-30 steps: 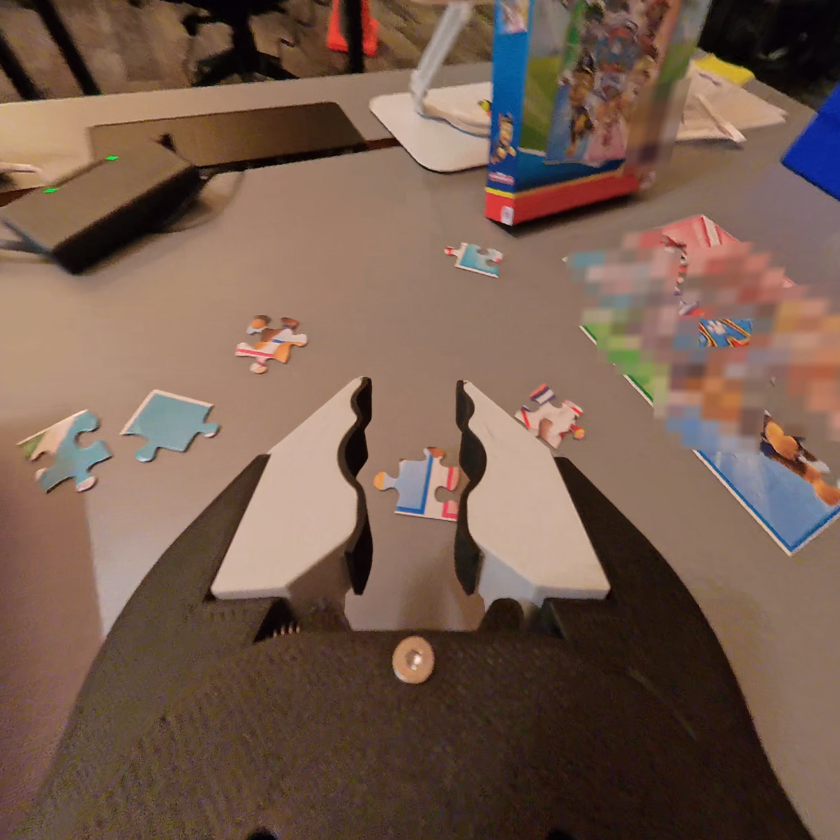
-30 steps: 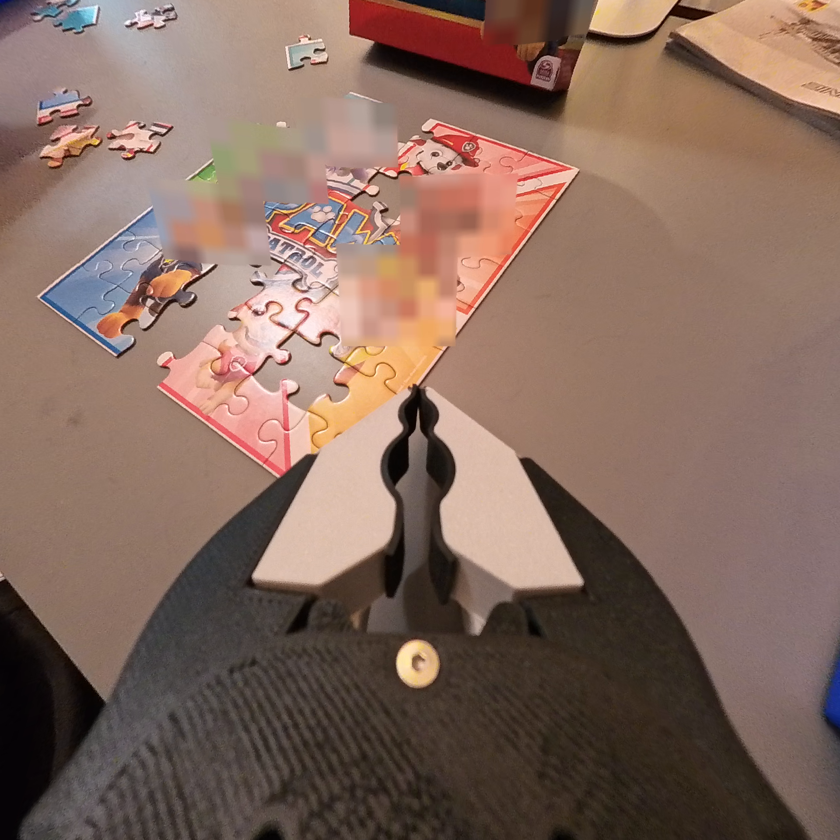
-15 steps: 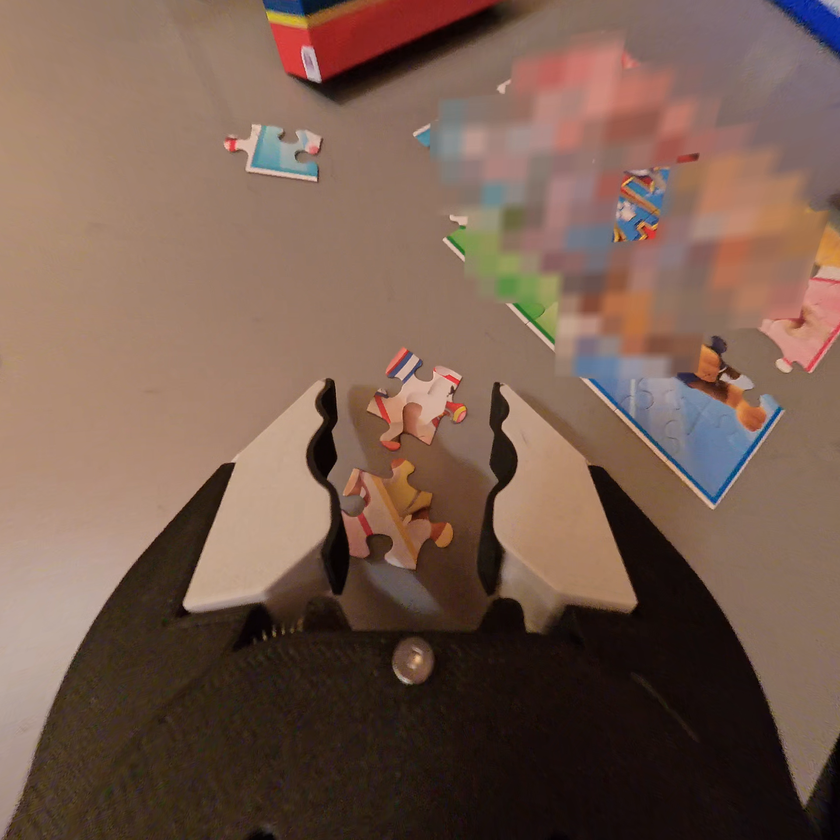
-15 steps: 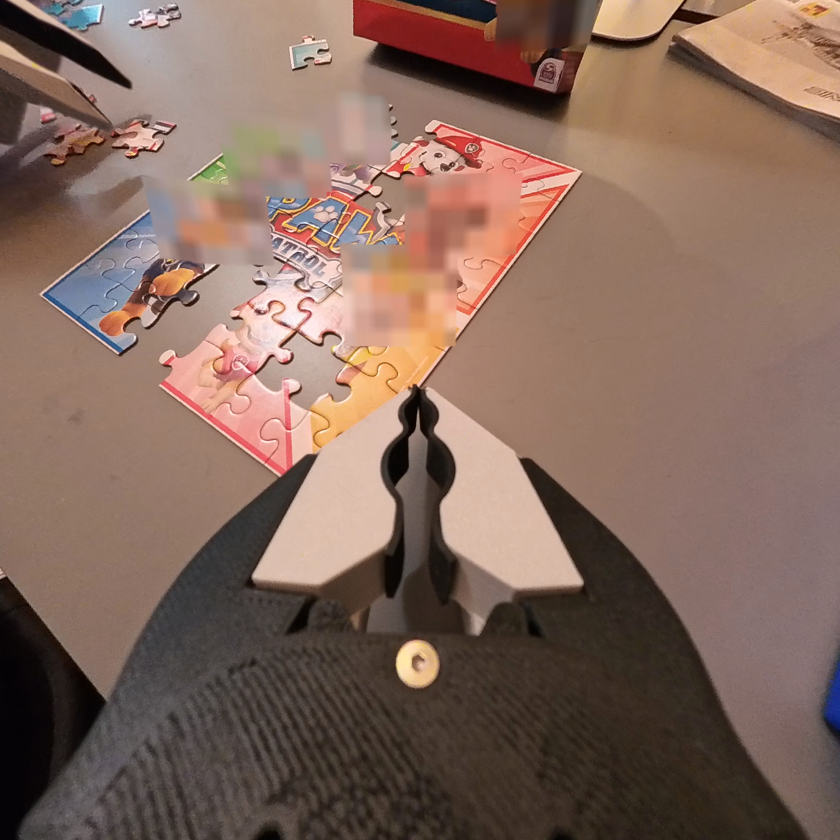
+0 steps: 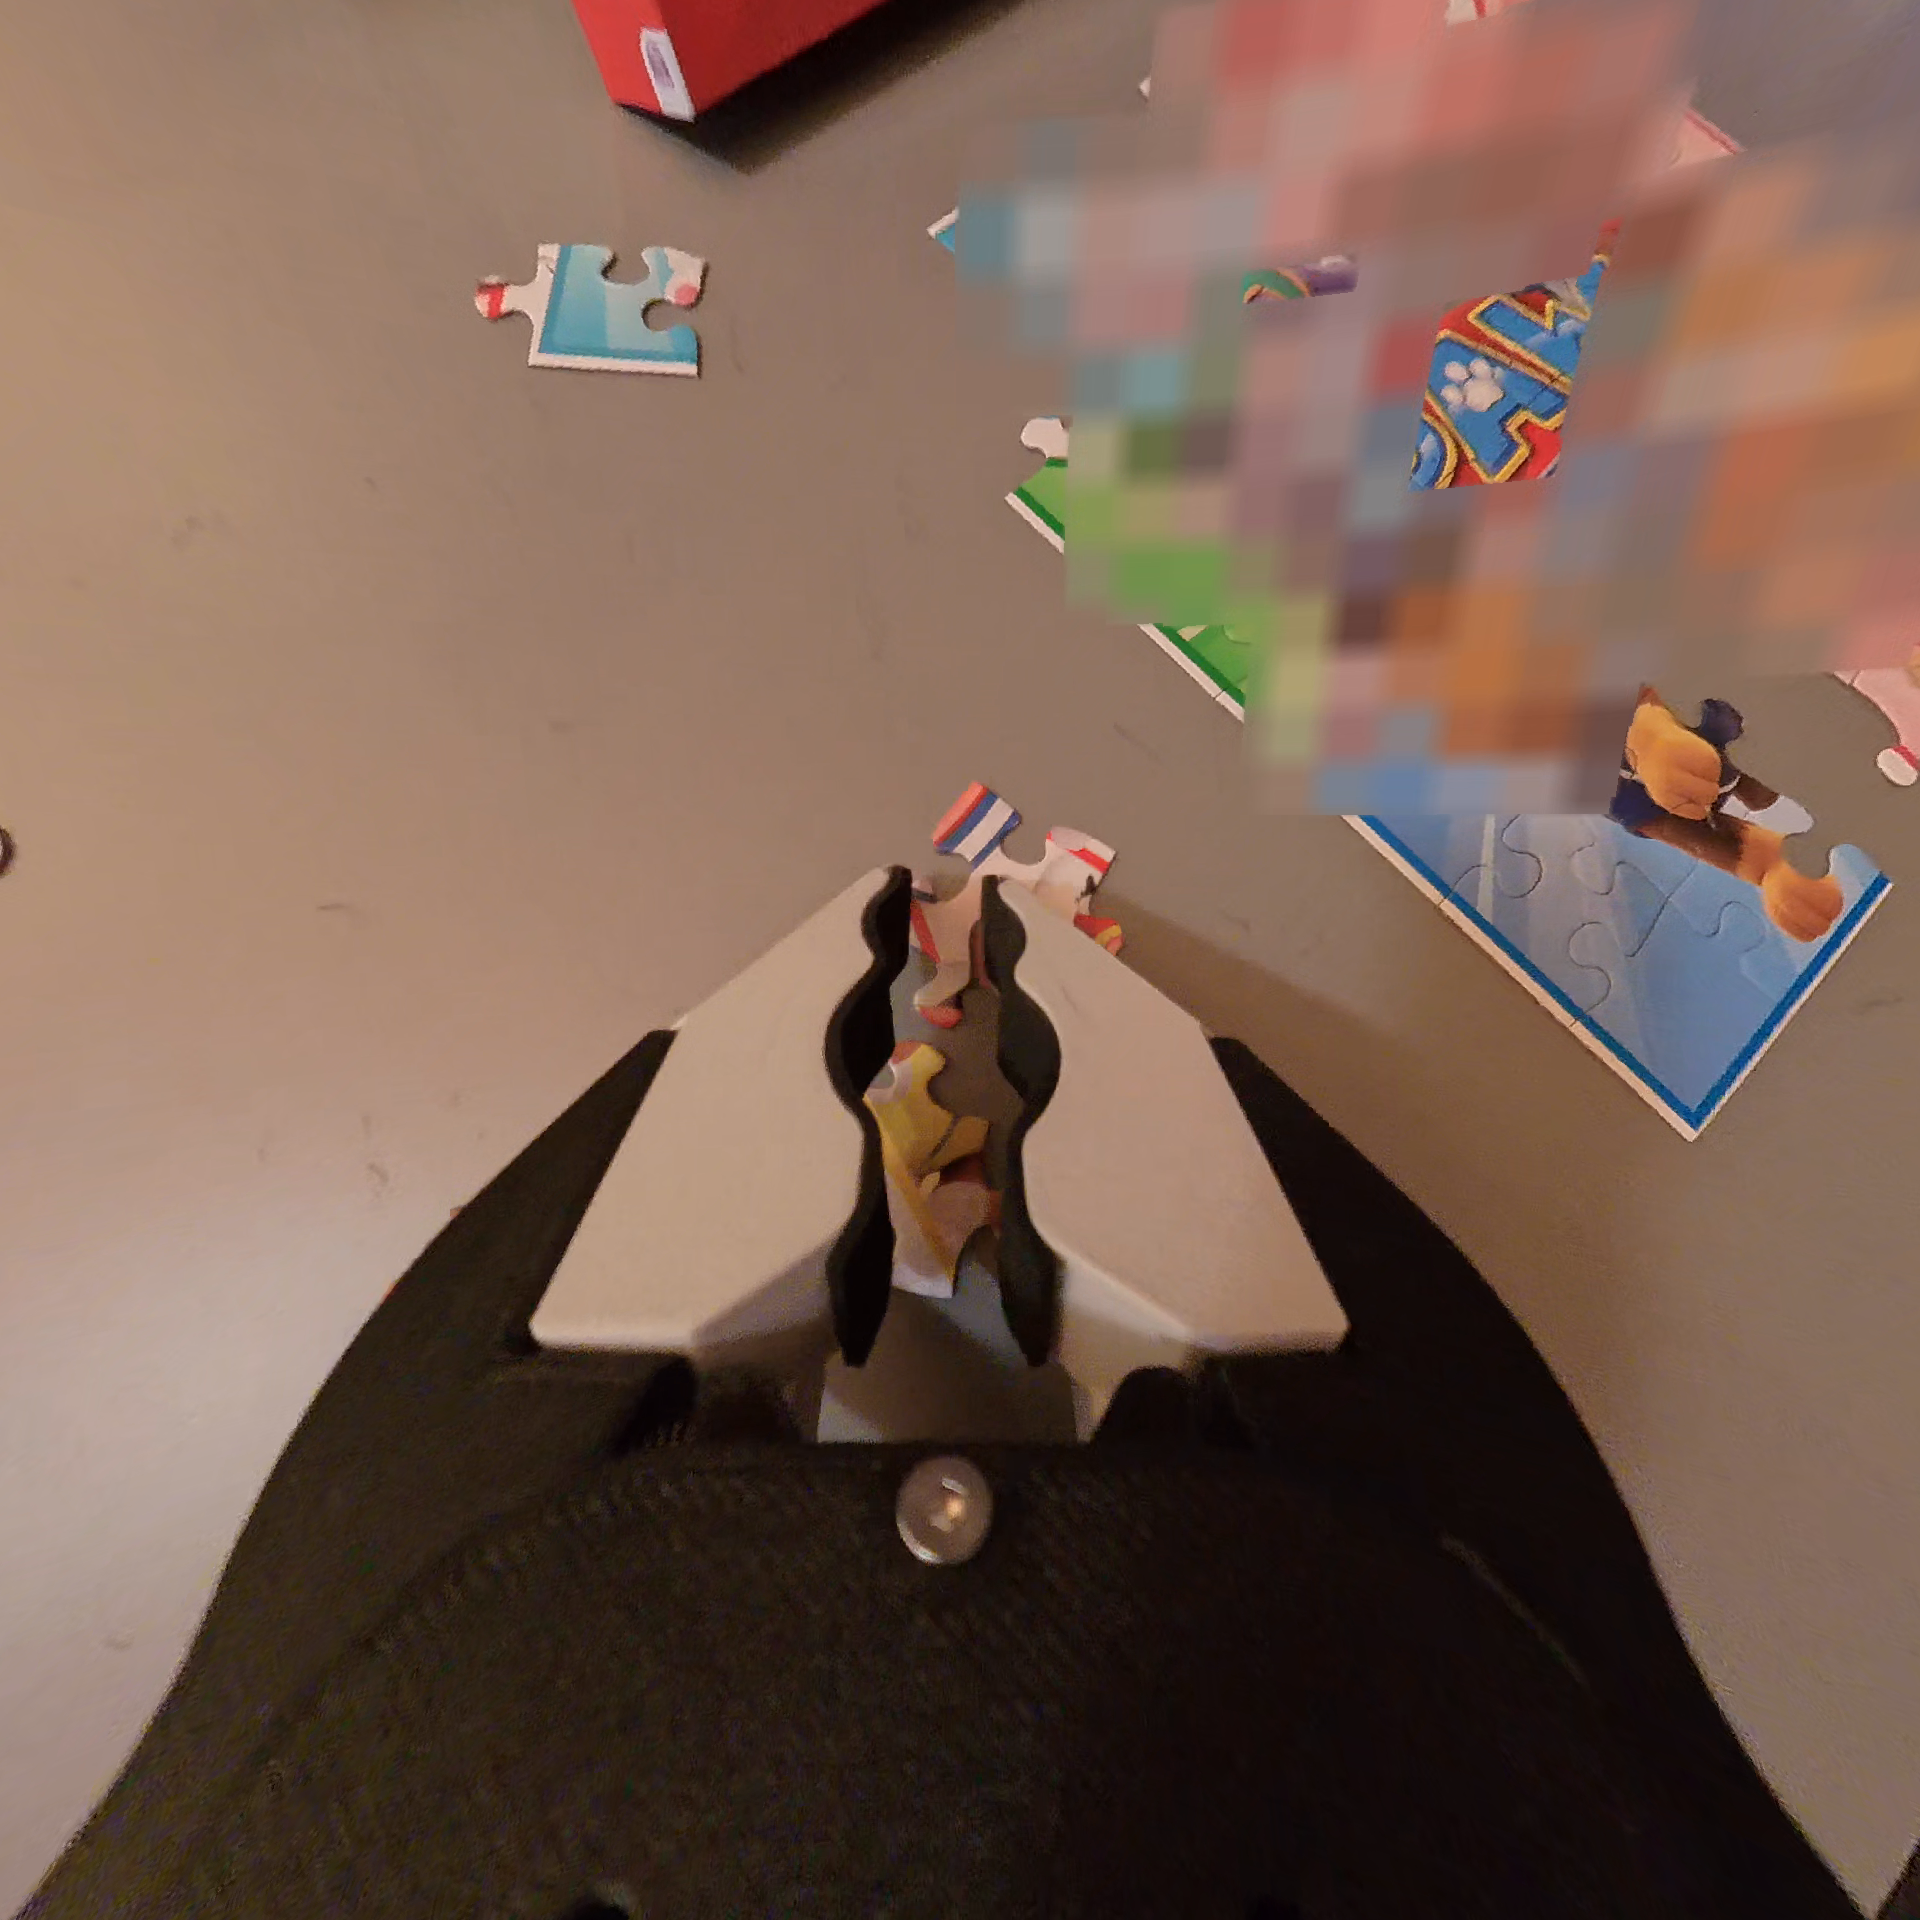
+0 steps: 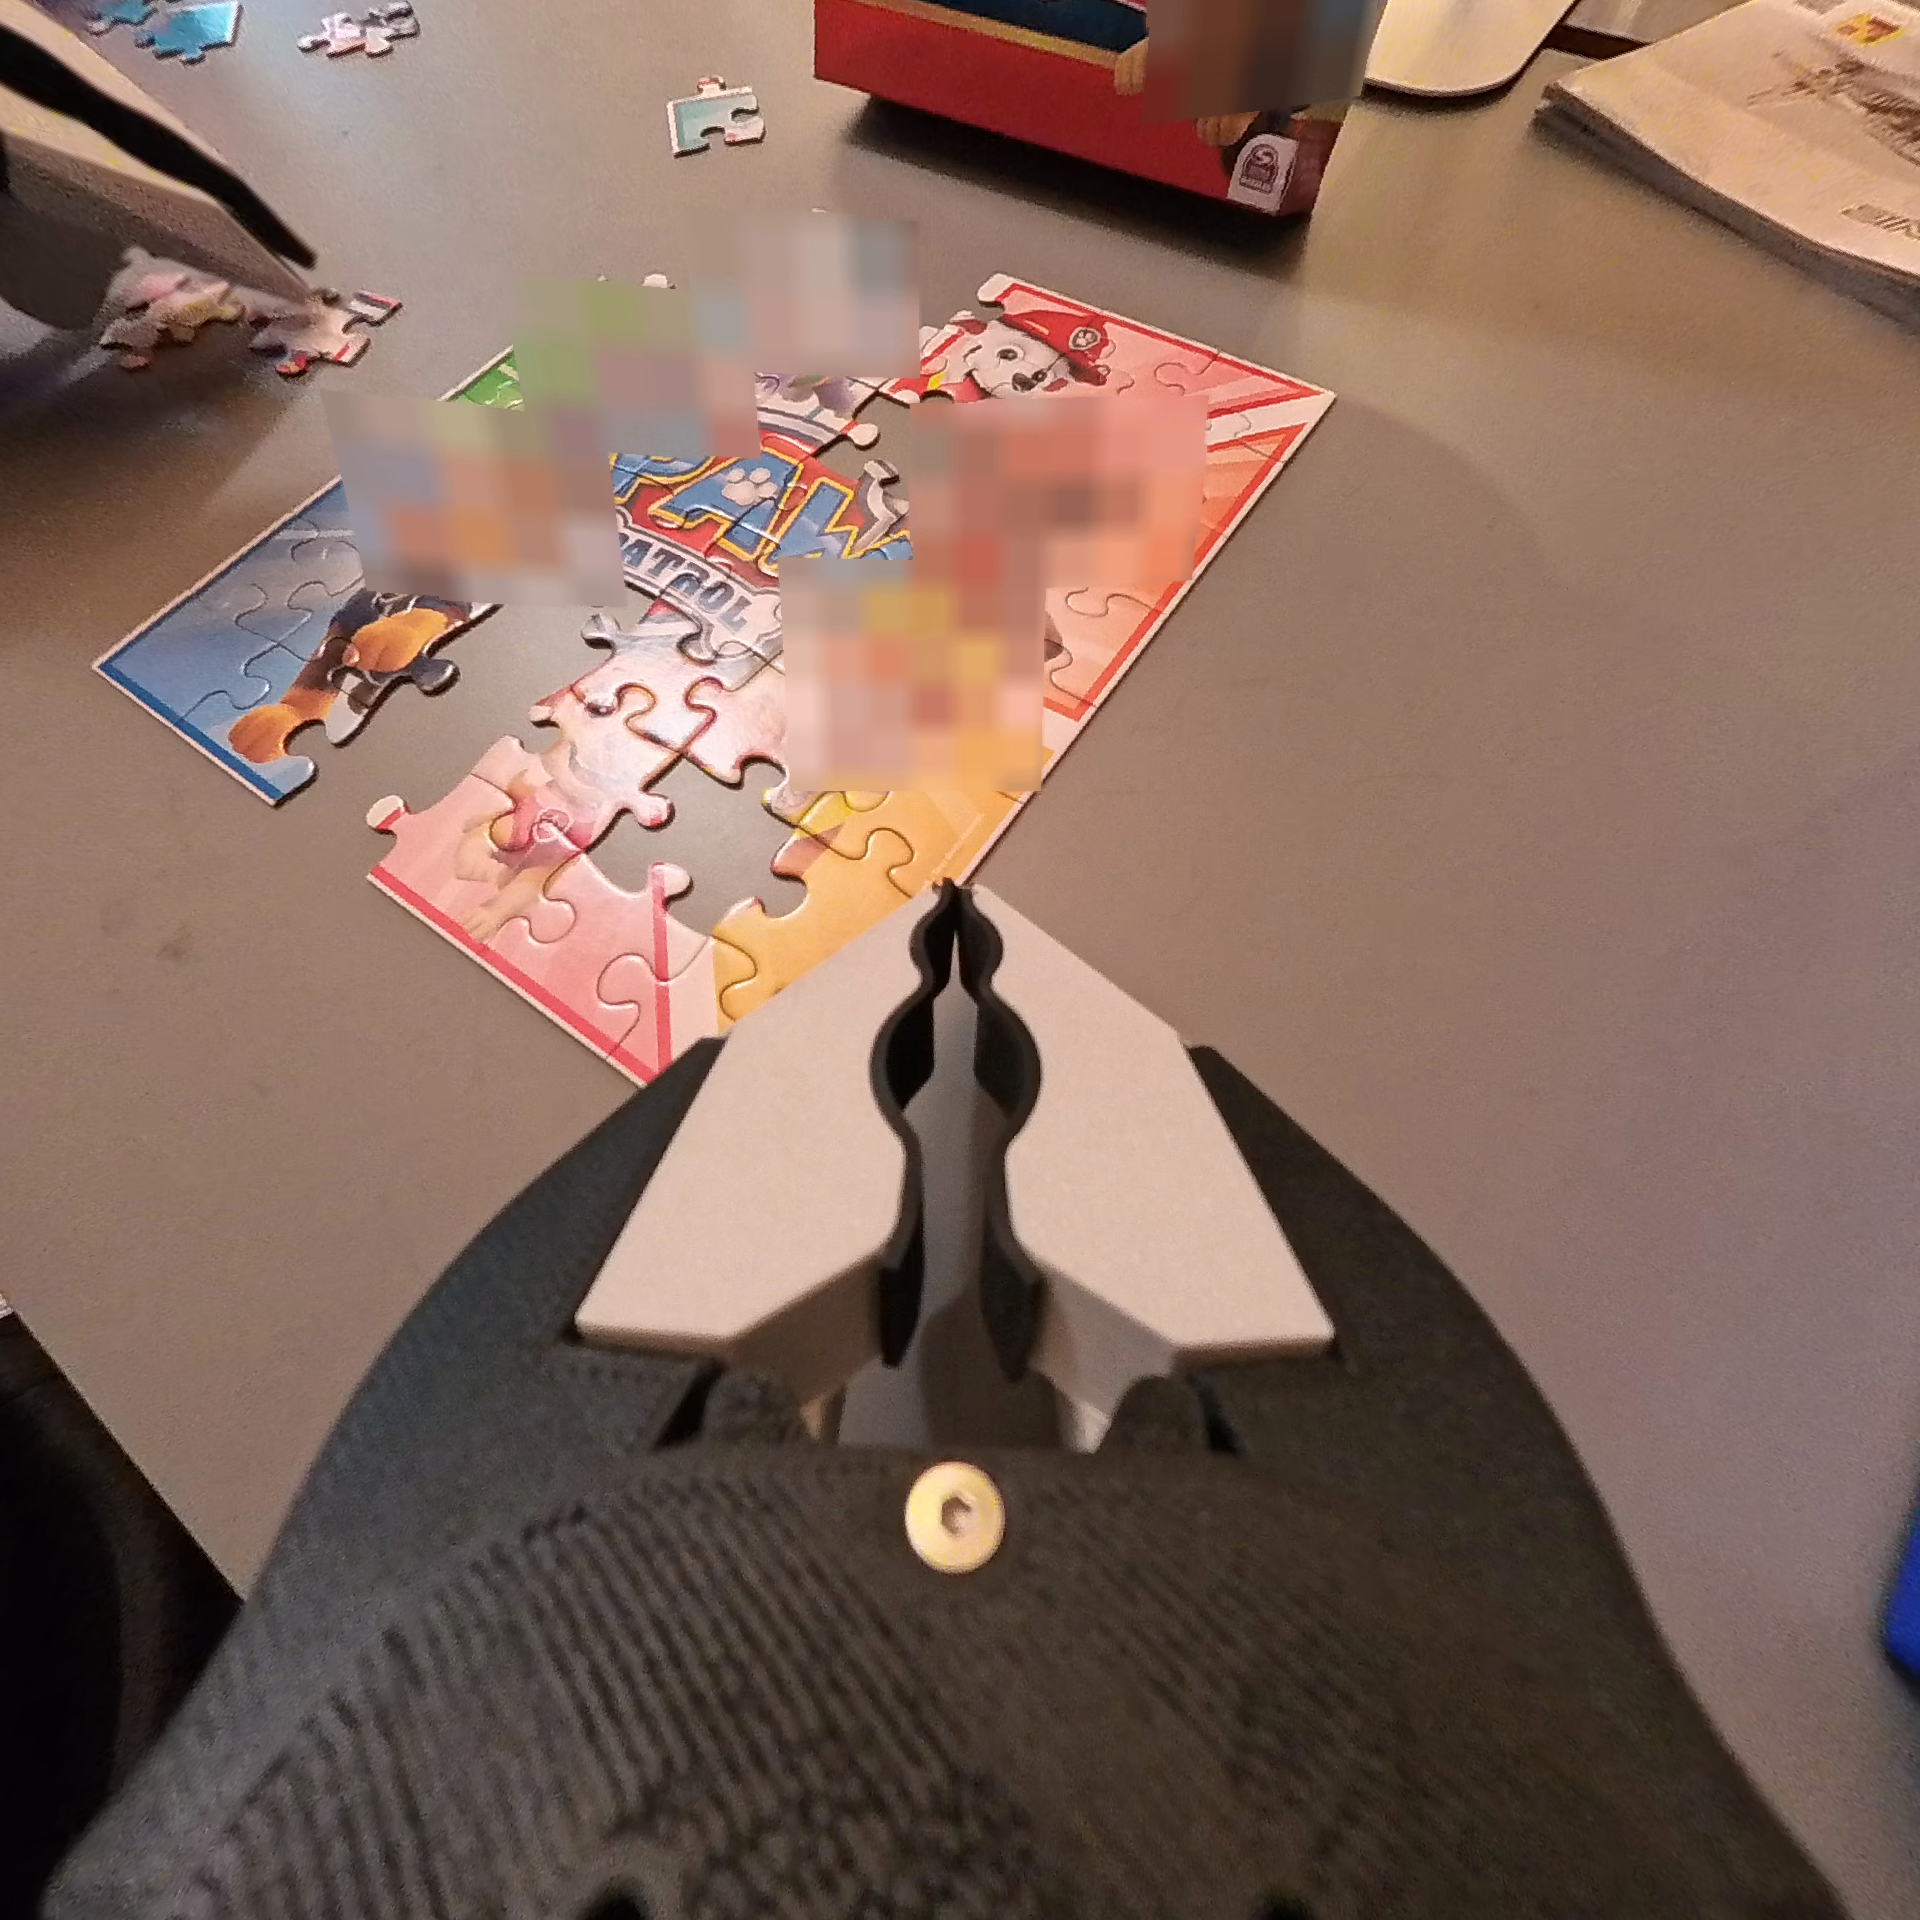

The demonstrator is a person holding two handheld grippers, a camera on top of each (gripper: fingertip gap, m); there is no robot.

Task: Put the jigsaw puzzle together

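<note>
Cardboard, thin and flat: the white puzzle piece [image 5: 1070,862] lies picture-side up on the grey table [image 5: 416,623], near the left edge of the half-built puzzle [image 5: 1662,966]. The left gripper [image 5: 940,883] has its jaws drawn in to a narrow slot over this piece, and both pads look pressed against its slim waist. A yellow piece [image 5: 925,1132] lies on the table under the fingers, seen through the slot and not held.

I'd judge the white piece very light, fairly stiff and a little slick on its printed face. It could bend at the tabs, or skid if nudged rather than pinched. The waist between the knobs looks the soundest place to hold.

Its red-and-blue striped tab points to the far side and its body spreads right of the fingertips. The fingers cover too much for me to call the long axis.

The right gripper [image 6: 948,894] is closed on nothing, with its tips at the near yellow corner of the puzzle. A teal piece [image 5: 603,312] and a red box [image 5: 727,42] sit farther off.
</note>
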